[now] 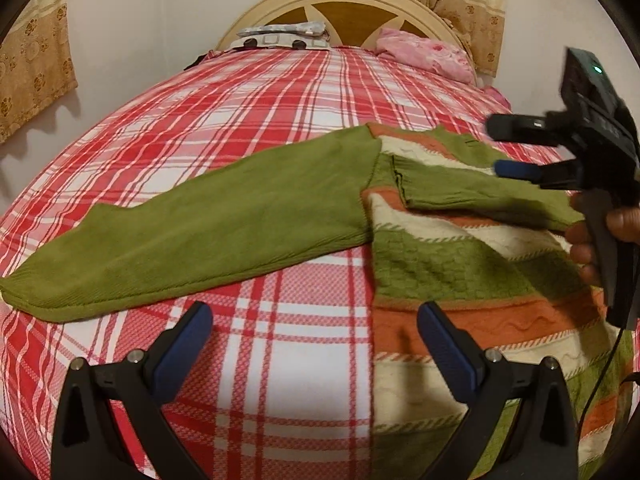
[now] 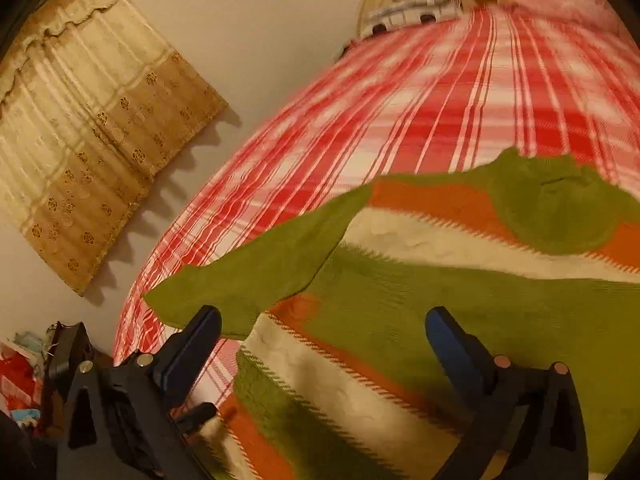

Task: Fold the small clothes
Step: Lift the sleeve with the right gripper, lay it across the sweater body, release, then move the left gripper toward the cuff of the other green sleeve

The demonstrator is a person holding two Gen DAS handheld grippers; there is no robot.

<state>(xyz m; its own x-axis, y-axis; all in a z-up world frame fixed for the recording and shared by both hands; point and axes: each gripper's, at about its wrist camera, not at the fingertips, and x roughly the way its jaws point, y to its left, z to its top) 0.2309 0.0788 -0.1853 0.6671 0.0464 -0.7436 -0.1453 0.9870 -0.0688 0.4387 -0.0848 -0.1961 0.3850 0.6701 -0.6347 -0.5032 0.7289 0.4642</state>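
A striped sweater (image 1: pixel 460 264) lies flat on the plaid bed (image 1: pixel 240 92), one green sleeve (image 1: pixel 192 232) stretched out left, the other folded across its chest. The left tool (image 1: pixel 314 320) hovers released above the hem; the right tool (image 2: pixel 324 320) gapes empty over the folded sleeve.

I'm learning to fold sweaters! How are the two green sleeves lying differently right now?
The left sleeve stretches straight out onto the checked bedspread, while the right sleeve is folded in across the striped body of the sweater. The left sleeve's cuff lies off the sweater; the right sleeve's cuff sits on top of it. Both are plain green and lie flat, and neither is held by a gripper.
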